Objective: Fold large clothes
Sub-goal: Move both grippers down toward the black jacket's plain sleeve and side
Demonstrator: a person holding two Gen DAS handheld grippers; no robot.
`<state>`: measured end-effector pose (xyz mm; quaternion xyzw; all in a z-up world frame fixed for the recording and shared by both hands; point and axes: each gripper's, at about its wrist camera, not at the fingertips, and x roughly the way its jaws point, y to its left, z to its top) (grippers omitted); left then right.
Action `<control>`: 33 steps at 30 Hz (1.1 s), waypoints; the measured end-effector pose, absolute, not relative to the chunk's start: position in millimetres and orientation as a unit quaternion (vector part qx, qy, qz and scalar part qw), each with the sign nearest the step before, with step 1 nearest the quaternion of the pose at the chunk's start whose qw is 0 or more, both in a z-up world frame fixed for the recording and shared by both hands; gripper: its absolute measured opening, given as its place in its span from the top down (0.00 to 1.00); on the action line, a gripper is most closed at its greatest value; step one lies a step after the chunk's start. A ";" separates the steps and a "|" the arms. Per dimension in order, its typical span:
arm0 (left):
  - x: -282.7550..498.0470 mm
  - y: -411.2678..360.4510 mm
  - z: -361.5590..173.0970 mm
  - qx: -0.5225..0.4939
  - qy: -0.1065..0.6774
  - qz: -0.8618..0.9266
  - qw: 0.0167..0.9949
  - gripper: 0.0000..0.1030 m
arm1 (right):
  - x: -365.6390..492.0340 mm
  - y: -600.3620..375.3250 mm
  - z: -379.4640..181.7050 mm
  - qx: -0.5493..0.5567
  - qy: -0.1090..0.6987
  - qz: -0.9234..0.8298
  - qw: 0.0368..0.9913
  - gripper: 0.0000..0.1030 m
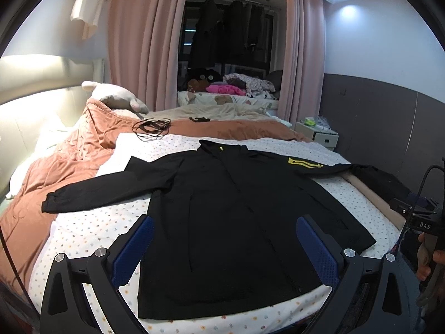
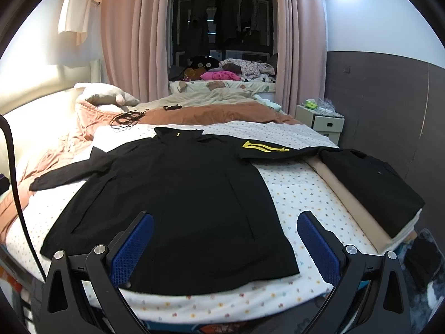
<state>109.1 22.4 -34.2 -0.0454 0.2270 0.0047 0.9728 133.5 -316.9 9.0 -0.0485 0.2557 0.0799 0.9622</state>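
Note:
A black long-sleeved jacket [image 1: 222, 222] lies spread flat on the dotted white bedsheet [image 1: 83, 231], hem toward me, collar away. It also shows in the right wrist view [image 2: 178, 208]. Its left sleeve [image 1: 105, 192] stretches onto the orange quilt. Its right sleeve, with a yellow emblem [image 2: 264, 147], reaches to the bed's right edge. My left gripper [image 1: 224, 222] is open and empty, held above the jacket's hem. My right gripper [image 2: 225, 220] is open and empty above the hem's right corner. The other gripper's body shows at the right edge of the left wrist view [image 1: 422, 222].
An orange quilt [image 1: 69, 161] is bunched at the left and back of the bed. Black cables [image 1: 151, 126] lie on it. A folded black garment [image 2: 372, 186] rests on a stack at the bed's right edge. A white nightstand [image 2: 322, 122] stands by the grey wall.

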 end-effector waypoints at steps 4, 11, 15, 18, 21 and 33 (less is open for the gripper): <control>132.1 28.2 -41.2 -0.047 0.243 0.020 0.969 0.01 | 154.6 -311.2 5.1 -0.049 0.259 0.081 0.961 0.00; 157.6 44.3 -43.1 -0.056 0.259 0.049 0.963 0.01 | 190.2 -282.1 3.5 -0.067 0.252 0.111 0.959 0.00; 168.6 53.9 -40.1 -0.060 0.262 0.067 0.961 0.01 | 211.0 -270.1 4.4 -0.065 0.254 0.132 0.956 0.00; 177.2 63.3 -40.9 -0.066 0.269 0.079 0.958 0.01 | 225.0 -260.0 3.8 -0.063 0.259 0.143 0.953 0.00; 183.5 71.8 -42.3 -0.076 0.272 0.091 0.955 0.01 | 238.9 -248.8 1.9 -0.063 0.264 0.156 0.950 0.00; 208.2 118.8 -47.3 -0.127 0.276 0.161 0.939 0.01 | 288.8 -210.6 -3.9 -0.073 0.277 0.184 0.940 0.00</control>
